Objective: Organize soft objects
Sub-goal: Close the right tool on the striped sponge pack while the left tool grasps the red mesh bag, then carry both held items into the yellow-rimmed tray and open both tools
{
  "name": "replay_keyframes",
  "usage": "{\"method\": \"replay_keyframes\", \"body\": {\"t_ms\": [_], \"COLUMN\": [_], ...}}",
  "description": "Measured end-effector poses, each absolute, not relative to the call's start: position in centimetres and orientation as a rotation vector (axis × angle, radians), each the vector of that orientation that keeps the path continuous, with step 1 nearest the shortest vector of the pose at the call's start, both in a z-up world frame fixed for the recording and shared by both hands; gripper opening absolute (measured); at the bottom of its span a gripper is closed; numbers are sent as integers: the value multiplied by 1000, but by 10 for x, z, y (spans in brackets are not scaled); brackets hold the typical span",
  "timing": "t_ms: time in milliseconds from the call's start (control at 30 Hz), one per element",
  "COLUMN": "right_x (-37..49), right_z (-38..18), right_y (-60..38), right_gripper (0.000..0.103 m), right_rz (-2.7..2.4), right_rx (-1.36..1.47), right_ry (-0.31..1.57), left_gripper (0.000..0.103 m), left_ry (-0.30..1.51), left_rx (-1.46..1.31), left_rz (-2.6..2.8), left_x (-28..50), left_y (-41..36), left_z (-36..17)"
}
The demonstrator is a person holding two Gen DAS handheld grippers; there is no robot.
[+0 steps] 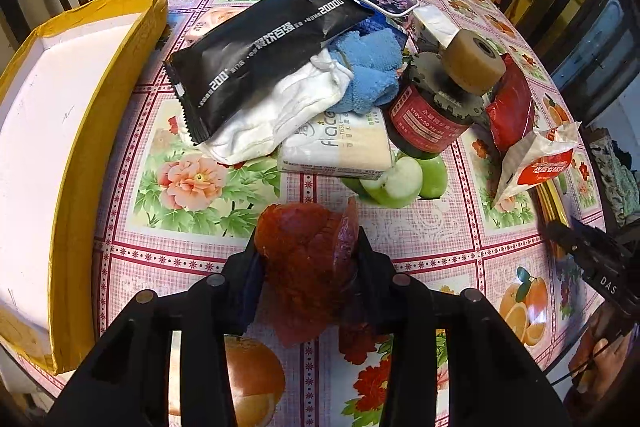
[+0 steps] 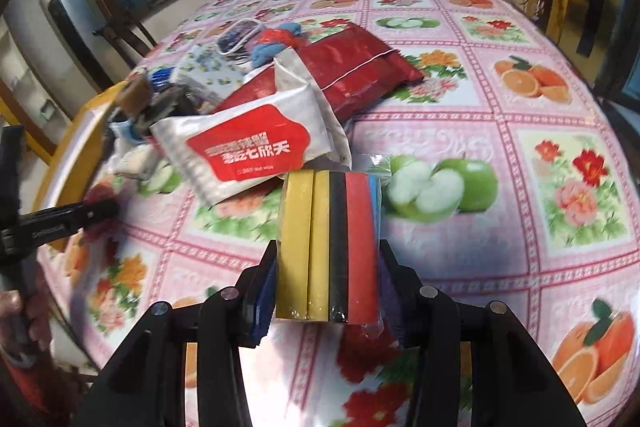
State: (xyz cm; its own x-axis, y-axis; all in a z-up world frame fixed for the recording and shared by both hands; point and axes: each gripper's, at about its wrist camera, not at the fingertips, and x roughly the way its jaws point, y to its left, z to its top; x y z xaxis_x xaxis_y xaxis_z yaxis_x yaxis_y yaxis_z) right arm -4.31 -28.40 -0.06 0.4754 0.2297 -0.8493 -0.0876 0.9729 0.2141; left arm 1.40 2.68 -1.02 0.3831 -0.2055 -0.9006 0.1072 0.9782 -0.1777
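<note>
Two claws (image 1: pixel 308 251) (image 2: pixel 328 275) clamped: red cloth (image 1: pixel 304 247), sponges (image 2: pixel 328 247).

One yellow box (image 1: pixel 80 131), two cloths, three wipe packets, one tape roll (image 1: pixel 474 62).

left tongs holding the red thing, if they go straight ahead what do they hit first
Probably the white tissue pack at the near edge of the pile, past the red soft object the left tongs hold; depth is unclear.
</note>
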Motion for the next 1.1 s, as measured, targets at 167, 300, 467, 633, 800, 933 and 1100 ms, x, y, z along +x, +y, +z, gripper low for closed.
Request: {"method": "replay_keyframes", "body": {"t_ms": [167, 300, 467, 633, 800, 933, 1100], "right_x": [-62, -67, -55, -12, 58, 114, 159], "right_z": [14, 29, 56, 76, 67, 37, 13], "right_y": [-265, -244, -194, -97, 15, 74, 118], "right_gripper": [47, 47, 47, 48, 47, 47, 47], "right_rz": [293, 356, 497, 640, 679, 624, 557], "right_rx": [190, 191, 184, 130, 62, 53, 10], "right_ry": [1057, 1041, 995, 970, 1003, 1065, 1103], "left_gripper": [38, 38, 38, 38, 38, 39, 39], "left_ry": [1150, 1102, 1013, 950, 1003, 1063, 1093], "left_rx": [-133, -155, -170, -173, -171, -199, -210], "left_rz": [-237, -245, -197, -26, 67, 127, 200], "left_x": [3, -8, -12, 17, 72, 105, 136], "left_y": [42, 63, 105, 174, 215, 233, 255], "left_z": [1, 22, 55, 78, 60, 31, 10]}}
